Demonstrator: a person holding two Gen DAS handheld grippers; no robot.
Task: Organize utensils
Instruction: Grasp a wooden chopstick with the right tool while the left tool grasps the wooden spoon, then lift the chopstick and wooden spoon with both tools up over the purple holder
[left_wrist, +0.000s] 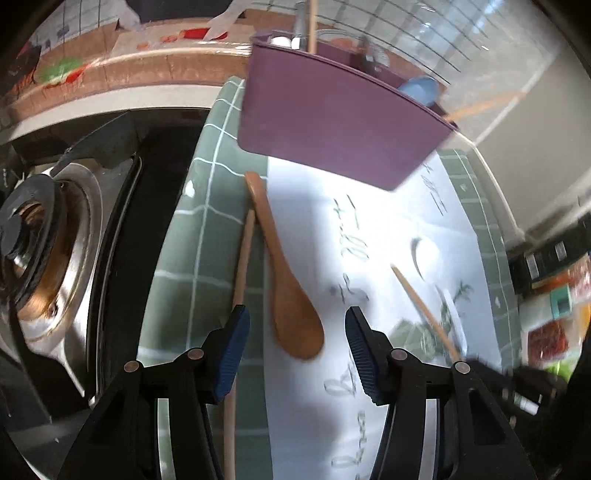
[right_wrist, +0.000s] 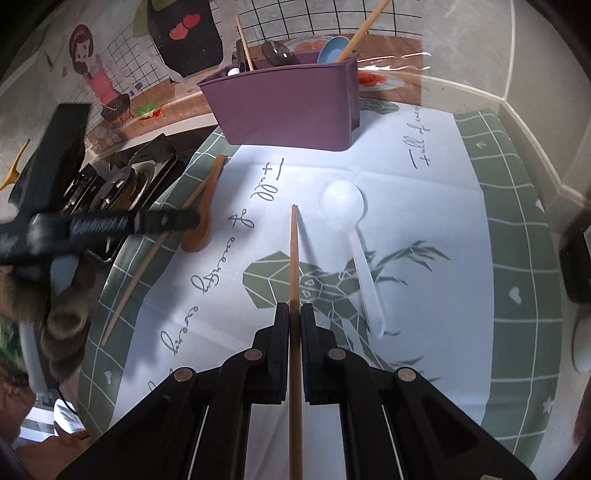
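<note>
Right claw (right_wrist: 294, 317) is clamped on a chopstick (right_wrist: 294, 258), its long axis running straight ahead toward the purple holder (right_wrist: 288, 107) dead in front. Left claw (left_wrist: 295, 332) hangs spread wide, the wooden spoon (left_wrist: 291, 306) lying between its tips, handle pointing away.

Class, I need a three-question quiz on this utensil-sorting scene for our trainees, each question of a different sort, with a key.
1. True or false: the right gripper is shut on a chopstick.
2. Which utensil lies ahead of the open left gripper? A) wooden spoon B) fork C) ladle
3. Fill in: the white plastic spoon lies on the ____, outside the purple utensil holder.

Key: 1 true; 2 A; 3 mat.
</note>
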